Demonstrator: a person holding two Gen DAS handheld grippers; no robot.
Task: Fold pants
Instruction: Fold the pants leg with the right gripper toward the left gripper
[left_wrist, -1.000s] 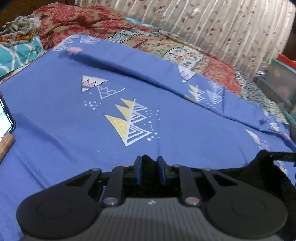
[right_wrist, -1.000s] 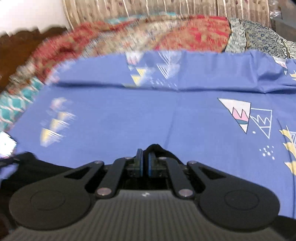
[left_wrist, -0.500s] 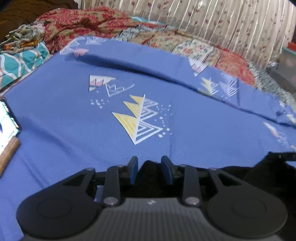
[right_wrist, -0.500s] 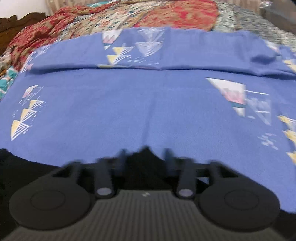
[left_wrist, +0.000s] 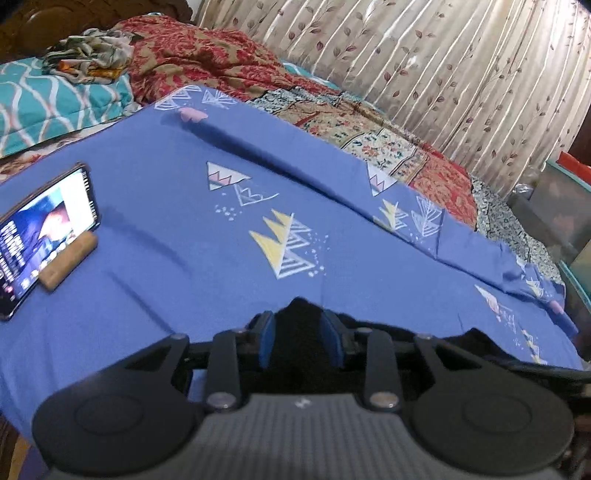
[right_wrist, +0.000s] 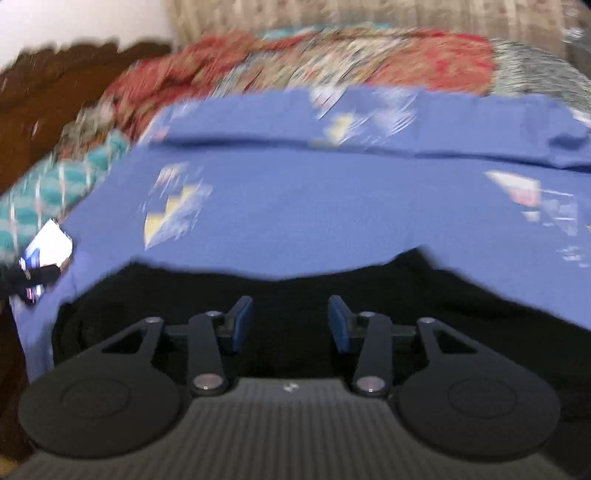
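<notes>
The black pants (left_wrist: 480, 343) lie low on the blue patterned sheet (left_wrist: 184, 258). A bunch of them rises between the blue pads of my left gripper (left_wrist: 299, 325), which is shut on that cloth. In the blurred right wrist view the pants (right_wrist: 424, 288) spread flat across the sheet (right_wrist: 332, 206), past the fingertips. My right gripper (right_wrist: 290, 306) hangs over them, its jaws apart and closing. The cloth lies under and between the pads (right_wrist: 242, 321), which do not press on it.
A lit phone (left_wrist: 40, 240) leans on a wooden stand (left_wrist: 68, 264) at the sheet's left. A red quilt (left_wrist: 207, 62), a teal pillow (left_wrist: 48, 103) and crumpled clothes (left_wrist: 88, 55) lie behind. A curtain (left_wrist: 443, 66) backs the bed; a bin (left_wrist: 561, 206) stands right.
Both views have drawn back over the sheet. The right jaws went from shut to wide apart and let go of the pants. The left jaws widened a little, cloth still between them.
</notes>
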